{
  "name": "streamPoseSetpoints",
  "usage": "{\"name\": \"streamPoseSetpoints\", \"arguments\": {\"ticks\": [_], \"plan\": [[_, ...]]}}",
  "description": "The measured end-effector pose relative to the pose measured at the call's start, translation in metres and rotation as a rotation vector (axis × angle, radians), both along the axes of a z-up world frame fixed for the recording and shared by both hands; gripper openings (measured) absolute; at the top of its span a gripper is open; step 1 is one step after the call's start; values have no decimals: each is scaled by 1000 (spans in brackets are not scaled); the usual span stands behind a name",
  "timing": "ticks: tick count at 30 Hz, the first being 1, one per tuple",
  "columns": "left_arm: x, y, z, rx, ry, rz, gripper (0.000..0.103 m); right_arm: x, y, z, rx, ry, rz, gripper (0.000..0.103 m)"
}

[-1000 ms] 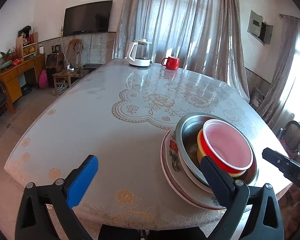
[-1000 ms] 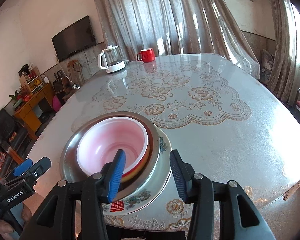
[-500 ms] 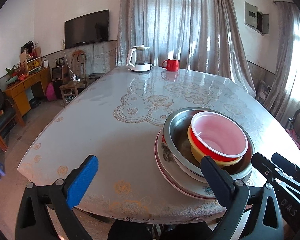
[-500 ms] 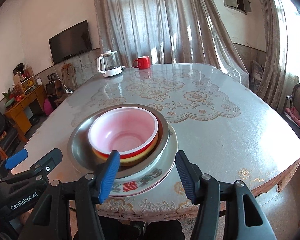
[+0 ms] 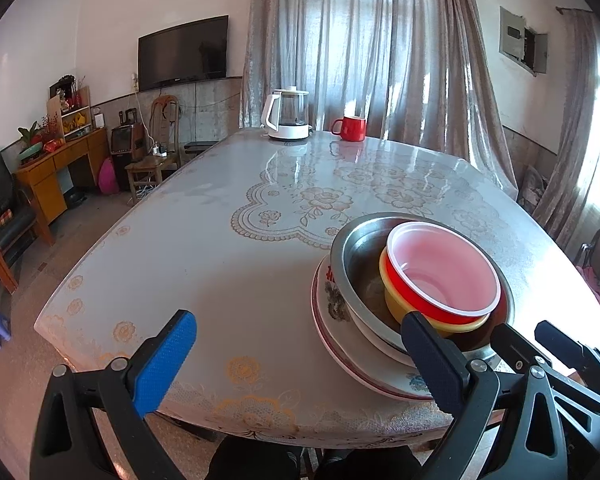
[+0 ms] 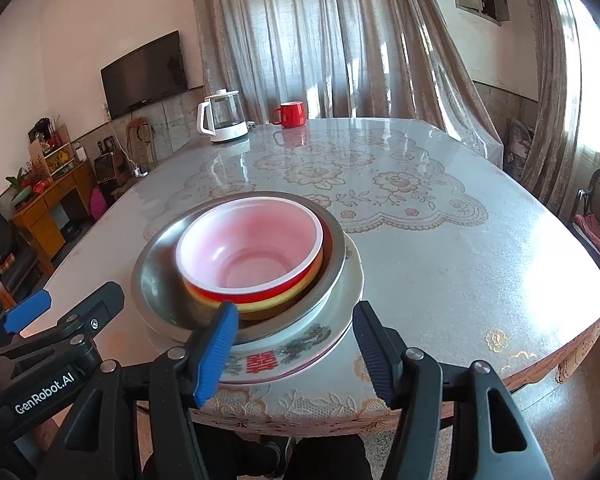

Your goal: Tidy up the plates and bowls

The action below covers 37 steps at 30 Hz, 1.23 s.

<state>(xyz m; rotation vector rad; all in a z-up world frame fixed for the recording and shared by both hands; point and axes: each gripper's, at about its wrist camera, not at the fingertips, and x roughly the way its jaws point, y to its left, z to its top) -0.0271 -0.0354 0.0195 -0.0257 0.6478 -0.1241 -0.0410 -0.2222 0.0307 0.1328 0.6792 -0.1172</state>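
red bowl (image 6: 256, 264) nested in stack, beyond spread right gripper (image 6: 296, 344) fingers

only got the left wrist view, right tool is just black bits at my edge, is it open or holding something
observer: Open and empty. The right tool has its fingers spread in front of the near rim of the plate, gripping nothing.
operator: top bowl, i only see part of its inside, anything in it
observer: No, the red bowl is empty right down to its base.
operator: my finger hides the plate's near rim, what's on it
observer: A red double-happiness character beside a painted green-and-brown motif.
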Motion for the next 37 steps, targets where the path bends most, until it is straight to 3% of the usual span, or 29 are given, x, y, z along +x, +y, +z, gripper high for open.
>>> {"name": "streamPoseSetpoints", "arguments": {"ticks": [27, 37], "plan": [[5, -2, -5, -14, 11, -12, 103, 10, 3, 1, -14, 6, 0, 60], [1, 3, 1, -21, -49, 17, 103, 10, 2, 0, -16, 1, 4, 60]]}}
